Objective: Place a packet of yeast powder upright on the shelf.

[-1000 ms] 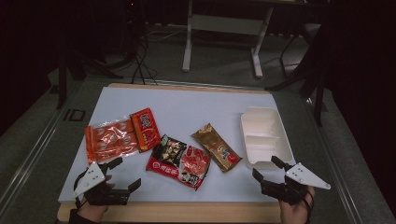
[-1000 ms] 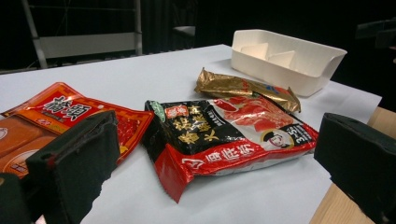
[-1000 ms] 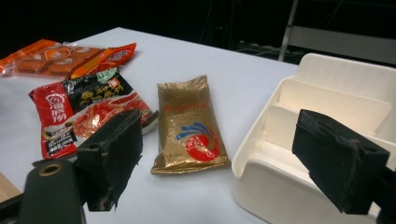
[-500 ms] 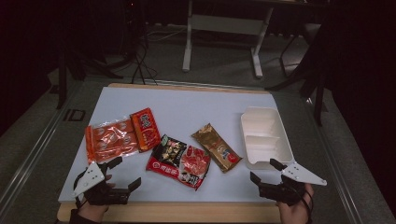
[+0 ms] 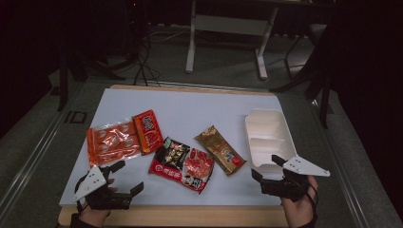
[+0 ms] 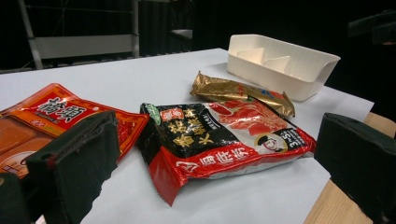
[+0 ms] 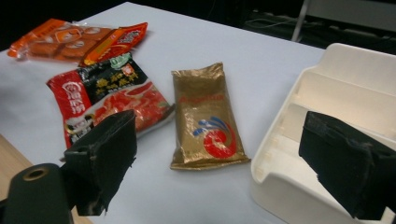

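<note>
- A person's right gripper (image 5: 266, 167) hovers at the near right corner of the white table (image 5: 190, 104), jaws spread wide with nothing between them after opening a little further; in the right gripper view one jaw stands before the near end of the white divided tray (image 7: 345, 88), the other before the table's bare surface
- The gold packet (image 7: 205, 121) lies flat just left of the tray, apart from both jaws, its blue and red emblem facing up
- The left gripper (image 5: 127, 176) rests at the near left corner, jaws wide and empty, pointed toward the red-and-black packet (image 6: 219, 135)
- That red-and-black packet sits between the gold packet and an orange snack pack (image 5: 111, 142), whose red-labelled end (image 5: 147, 130) lies beside it
- The tray, seen from above, stands at the table's right edge, compartments open to view
</note>
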{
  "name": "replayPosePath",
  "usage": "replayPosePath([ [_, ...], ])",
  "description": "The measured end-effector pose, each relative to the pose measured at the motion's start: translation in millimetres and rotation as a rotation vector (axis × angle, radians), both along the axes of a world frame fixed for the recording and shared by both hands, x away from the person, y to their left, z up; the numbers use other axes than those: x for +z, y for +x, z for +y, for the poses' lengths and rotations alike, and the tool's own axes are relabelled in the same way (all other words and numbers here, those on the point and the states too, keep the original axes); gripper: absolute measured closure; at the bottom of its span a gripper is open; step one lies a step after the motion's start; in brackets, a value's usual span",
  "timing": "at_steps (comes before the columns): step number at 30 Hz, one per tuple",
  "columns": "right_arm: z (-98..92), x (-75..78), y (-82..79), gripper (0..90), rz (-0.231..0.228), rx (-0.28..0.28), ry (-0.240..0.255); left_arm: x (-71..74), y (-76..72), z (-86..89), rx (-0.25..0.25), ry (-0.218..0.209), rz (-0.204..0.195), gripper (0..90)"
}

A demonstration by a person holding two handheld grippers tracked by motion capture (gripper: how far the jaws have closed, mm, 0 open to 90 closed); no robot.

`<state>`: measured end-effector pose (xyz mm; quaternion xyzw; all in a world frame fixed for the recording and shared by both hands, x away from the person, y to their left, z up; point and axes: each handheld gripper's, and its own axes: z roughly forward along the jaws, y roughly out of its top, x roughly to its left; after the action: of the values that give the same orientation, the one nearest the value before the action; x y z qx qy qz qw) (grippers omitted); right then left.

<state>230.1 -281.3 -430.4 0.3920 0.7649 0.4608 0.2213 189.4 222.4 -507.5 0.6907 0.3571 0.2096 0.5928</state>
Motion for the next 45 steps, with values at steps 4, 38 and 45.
replayPosePath([
  [4,4.2,13.3,6.9,11.3,-0.029,0.015,-0.022,-0.5,0.6,-0.2,-0.003,-0.004,0.003,0.5],
  [38,58.2,53.4,87.2,10.4,-0.064,0.134,-0.038,-0.8,0.6,-1.3,-0.027,-0.015,0.019,0.5],
  [45,66.7,50.4,104.4,12.3,-0.032,0.135,-0.062,-1.2,1.2,-1.6,-0.032,-0.016,0.025,0.5],
])
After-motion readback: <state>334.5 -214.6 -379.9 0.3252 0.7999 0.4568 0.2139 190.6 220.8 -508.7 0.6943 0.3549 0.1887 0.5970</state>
